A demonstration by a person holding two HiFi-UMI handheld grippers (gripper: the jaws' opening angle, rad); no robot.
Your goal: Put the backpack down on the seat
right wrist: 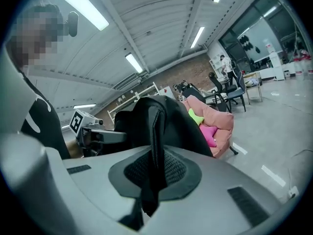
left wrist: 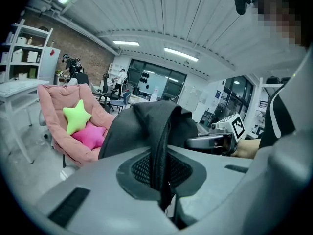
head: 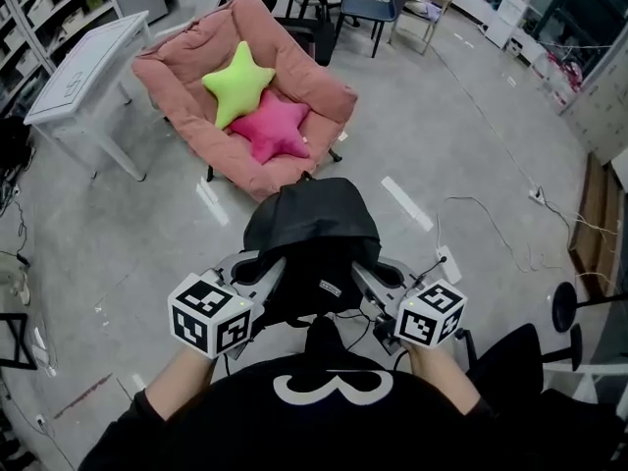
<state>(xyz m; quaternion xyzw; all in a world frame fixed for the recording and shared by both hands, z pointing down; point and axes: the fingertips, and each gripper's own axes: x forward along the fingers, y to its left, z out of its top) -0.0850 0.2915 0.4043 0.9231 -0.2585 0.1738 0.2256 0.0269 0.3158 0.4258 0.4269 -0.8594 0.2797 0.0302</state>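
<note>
A black backpack (head: 312,232) hangs in the air between my two grippers, in front of the person's body. My left gripper (head: 267,281) is shut on its left shoulder strap (left wrist: 159,151). My right gripper (head: 365,285) is shut on the right shoulder strap (right wrist: 155,146). The seat is a pink padded folding chair (head: 186,84) standing on the floor ahead and to the left, about a step beyond the backpack. On its cushion lie a lime-green star pillow (head: 236,81) and a magenta star pillow (head: 273,128). The backpack's bottom is hidden below its own bulk.
A white table (head: 80,72) stands left of the chair, with shelving behind it. Dark office chairs (head: 378,8) stand behind the pink chair. Cables (head: 491,226) trail over the grey floor at the right, and round black stand bases (head: 564,307) sit at the far right.
</note>
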